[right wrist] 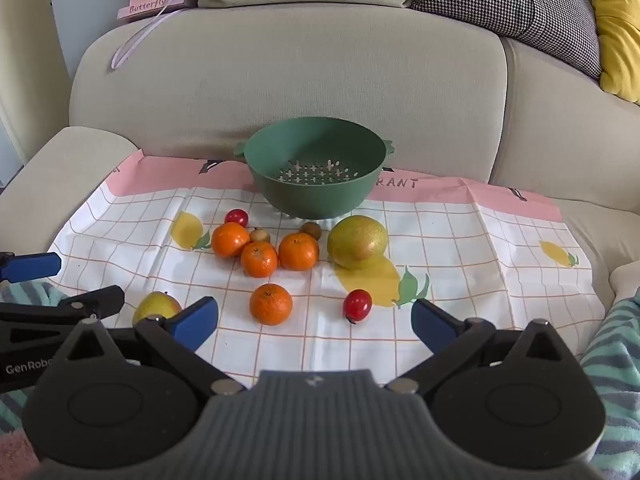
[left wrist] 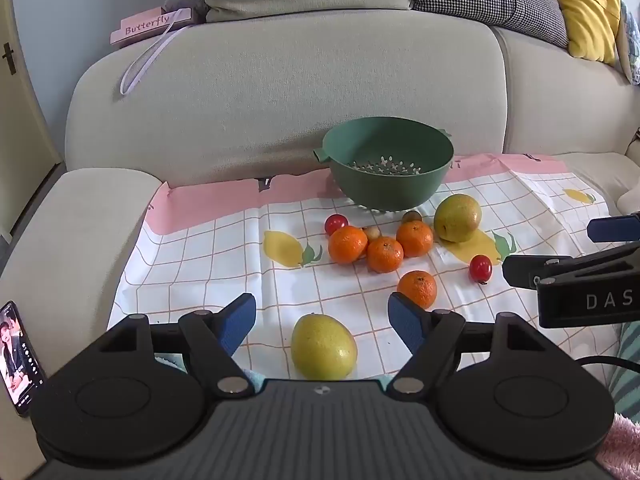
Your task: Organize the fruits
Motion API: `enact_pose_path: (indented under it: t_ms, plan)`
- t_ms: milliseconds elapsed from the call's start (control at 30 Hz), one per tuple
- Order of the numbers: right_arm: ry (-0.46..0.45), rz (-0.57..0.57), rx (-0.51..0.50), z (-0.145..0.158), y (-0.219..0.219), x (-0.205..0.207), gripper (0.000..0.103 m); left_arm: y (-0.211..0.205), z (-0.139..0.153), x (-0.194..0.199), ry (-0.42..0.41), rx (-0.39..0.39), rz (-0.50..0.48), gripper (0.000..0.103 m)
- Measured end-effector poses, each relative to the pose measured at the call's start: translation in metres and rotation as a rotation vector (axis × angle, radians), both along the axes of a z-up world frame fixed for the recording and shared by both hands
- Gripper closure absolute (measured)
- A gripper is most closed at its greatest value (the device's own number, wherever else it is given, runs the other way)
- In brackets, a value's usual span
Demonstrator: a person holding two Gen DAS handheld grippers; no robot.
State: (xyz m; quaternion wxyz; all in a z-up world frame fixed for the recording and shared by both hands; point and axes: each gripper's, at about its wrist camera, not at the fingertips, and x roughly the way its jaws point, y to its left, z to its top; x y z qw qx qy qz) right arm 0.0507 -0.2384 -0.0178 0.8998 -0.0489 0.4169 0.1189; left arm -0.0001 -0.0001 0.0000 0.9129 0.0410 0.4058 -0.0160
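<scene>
Sofa seat w/ grid-print cloth [right wrist: 460, 240], L to R:
- Left tongs [left wrist: 322, 322]: wide open, nothing gripped; yellow-green pear [left wrist: 323, 347] lies betw. fingers, untouched.
- Cherry tomato [right wrist: 236, 217], 3 clustered mandarins [right wrist: 259, 259], 2 small brown fruits; lone mandarin [right wrist: 271, 304] nearer.
- Green colander [right wrist: 316, 172]: empty, upright, behind cluster.
- Large pear [right wrist: 357, 242] just R of cluster; 2nd tomato [right wrist: 357, 305] nearer.
- Right tongs [right wrist: 314, 322]: fully open, empty.
</scene>
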Motion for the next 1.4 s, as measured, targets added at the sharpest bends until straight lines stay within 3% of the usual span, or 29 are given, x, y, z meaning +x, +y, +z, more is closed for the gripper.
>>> enact_pose_path:
  t_ms: [1400]
  plan:
    - [0.042, -0.007, -0.009, -0.0061, 0.0004, 0.0054, 0.004, 0.0050, -0.0079, -0.0034, 0.026, -0.005, 0.008, 0.015]
